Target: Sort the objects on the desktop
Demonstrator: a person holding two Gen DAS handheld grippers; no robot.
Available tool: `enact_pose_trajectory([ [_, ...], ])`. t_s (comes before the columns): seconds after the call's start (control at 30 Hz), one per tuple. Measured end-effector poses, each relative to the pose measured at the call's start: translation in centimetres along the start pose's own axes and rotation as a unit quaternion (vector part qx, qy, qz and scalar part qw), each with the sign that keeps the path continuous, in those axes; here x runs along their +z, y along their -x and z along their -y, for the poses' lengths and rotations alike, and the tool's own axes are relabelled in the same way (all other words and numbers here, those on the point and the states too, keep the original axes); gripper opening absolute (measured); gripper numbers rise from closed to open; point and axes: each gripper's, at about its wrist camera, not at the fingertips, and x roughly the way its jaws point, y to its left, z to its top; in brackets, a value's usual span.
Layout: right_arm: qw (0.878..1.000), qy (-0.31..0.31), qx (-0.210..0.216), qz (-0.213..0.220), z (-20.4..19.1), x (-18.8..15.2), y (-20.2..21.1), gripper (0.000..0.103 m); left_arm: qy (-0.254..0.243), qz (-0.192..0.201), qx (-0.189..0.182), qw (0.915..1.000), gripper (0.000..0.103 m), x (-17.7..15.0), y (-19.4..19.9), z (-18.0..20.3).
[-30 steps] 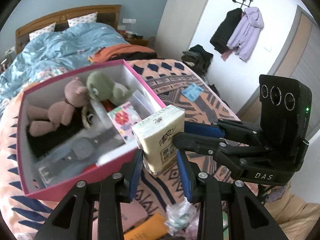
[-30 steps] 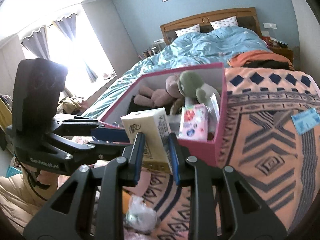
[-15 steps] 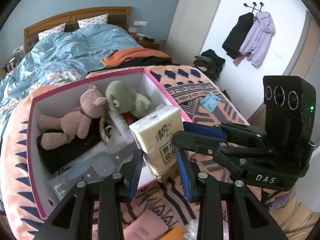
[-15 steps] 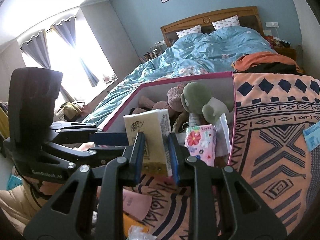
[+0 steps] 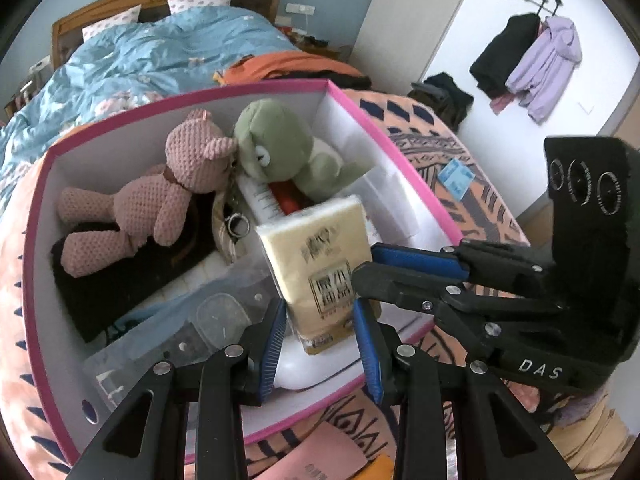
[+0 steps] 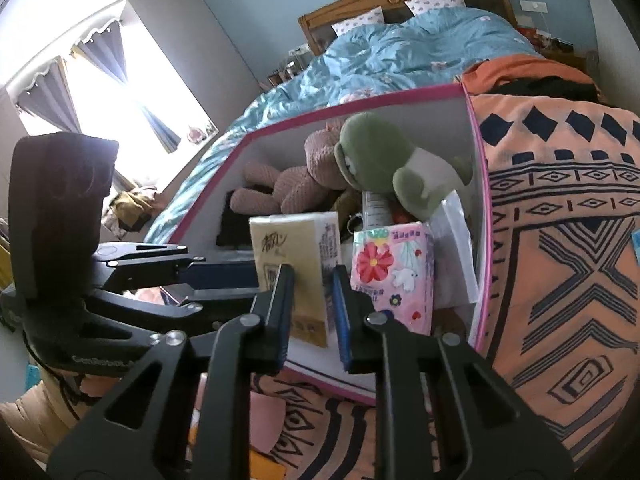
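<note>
A yellow tissue pack (image 5: 320, 268) is held by both grippers over the inside of the pink-rimmed box (image 5: 404, 168). My left gripper (image 5: 320, 344) is shut on its lower end. My right gripper (image 6: 314, 312) is shut on the same pack (image 6: 296, 256), reaching in from the right in the left wrist view. The box (image 6: 478, 184) holds a pink knitted bear (image 5: 168, 200), a green plush (image 5: 280, 148), a floral tissue pack (image 6: 392, 268) and a clear plastic case (image 5: 192, 328).
The box stands on an orange patterned cloth (image 6: 560, 240). A blue card (image 5: 456, 178) lies on the cloth to the right. A pink booklet (image 5: 320, 460) and an orange item lie near the front edge. A bed with a blue duvet (image 5: 152, 52) is behind.
Both grippers have carried the tissue pack forward and lower, from in front of the box's near wall to over its inside. The box looks larger and nearer.
</note>
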Motion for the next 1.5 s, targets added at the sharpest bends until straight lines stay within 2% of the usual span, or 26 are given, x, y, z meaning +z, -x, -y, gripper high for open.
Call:
enact_pose_trajectory([
  [0.27,0.995,0.048,-0.079,-0.027,-1.0,-0.2,-1.5,0.016,0.004,-0.009,0.008,0.9999,0.037,-0.5,-1.1,-0.5],
  [0.37,0.996,0.049,-0.077,-0.023,-0.9,-0.4,-1.3,0.016,0.007,0.003,0.015,0.9999,0.048,-1.0,-0.6,-0.7],
  [0.53,0.997,0.041,-0.063,-0.009,-0.8,-0.7,-0.5,0.02,0.021,0.024,0.029,0.9991,0.074,-1.5,0.3,-1.3],
  [0.7,0.998,0.034,-0.049,0.016,-1.0,-1.1,1.2,0.033,0.029,0.04,0.04,0.998,0.084,-1.9,1.2,-1.2],
  [0.8,0.998,0.033,-0.042,0.031,-1.3,-1.4,2.3,0.037,0.034,0.048,0.054,0.9968,0.085,-2.3,1.8,-0.9],
  [0.87,0.998,0.032,-0.036,0.045,-1.5,-1.7,3.2,0.037,0.038,0.061,0.077,0.9945,0.085,-2.8,2.6,-0.4],
  [0.9,0.997,0.034,-0.034,0.052,-1.7,-1.8,3.7,0.04,0.036,0.065,0.084,0.9937,0.086,-3.0,2.8,-0.3],
  [1.0,0.996,0.042,-0.03,0.075,-2.3,-2.6,5.2,0.06,0.029,0.082,0.12,0.9889,0.092,-4.2,4.0,0.7],
  [1.13,0.994,0.055,-0.031,0.086,-3.1,-4.0,6.4,0.068,0.024,0.092,0.14,0.9856,0.093,-5.7,4.9,1.7],
  [1.5,0.994,0.071,-0.053,0.064,-3.7,-7.6,5.7,0.07,0.045,0.095,0.184,0.9772,0.093,-9.6,4.5,2.6],
])
